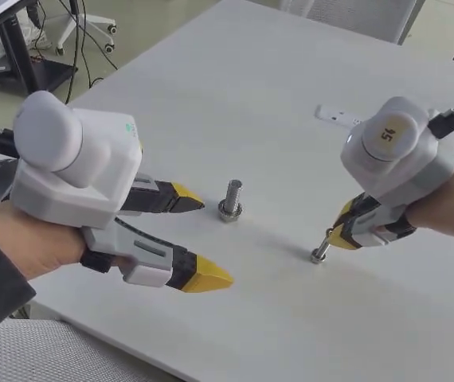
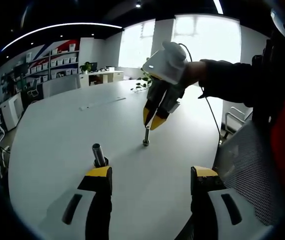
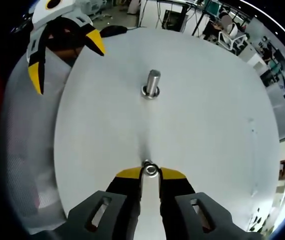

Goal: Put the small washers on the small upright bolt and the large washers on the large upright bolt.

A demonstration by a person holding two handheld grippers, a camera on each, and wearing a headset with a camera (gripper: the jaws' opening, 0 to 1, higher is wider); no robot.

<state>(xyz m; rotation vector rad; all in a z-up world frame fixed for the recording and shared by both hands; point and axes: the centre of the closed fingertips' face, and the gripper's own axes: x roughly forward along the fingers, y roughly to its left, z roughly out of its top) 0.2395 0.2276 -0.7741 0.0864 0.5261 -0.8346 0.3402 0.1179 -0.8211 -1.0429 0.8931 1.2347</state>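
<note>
Small upright bolt [image 1: 320, 251], on the right, is getting its washer, I think. Right gripper [image 1: 338, 228] hangs just above it, jaws narrow; I cannot tell if they hold a washer. Left gripper [image 1: 215, 242] gapes wide. Next needs straight aim down.

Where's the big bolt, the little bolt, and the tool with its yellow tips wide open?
Large bolt [image 1: 232, 195]: head view, on its shaft.
Small bolt [image 1: 320, 250]: head view, on its lower shaft.
Left tool [image 1: 211, 241]: head view, midway between its open yellow tips.
</note>
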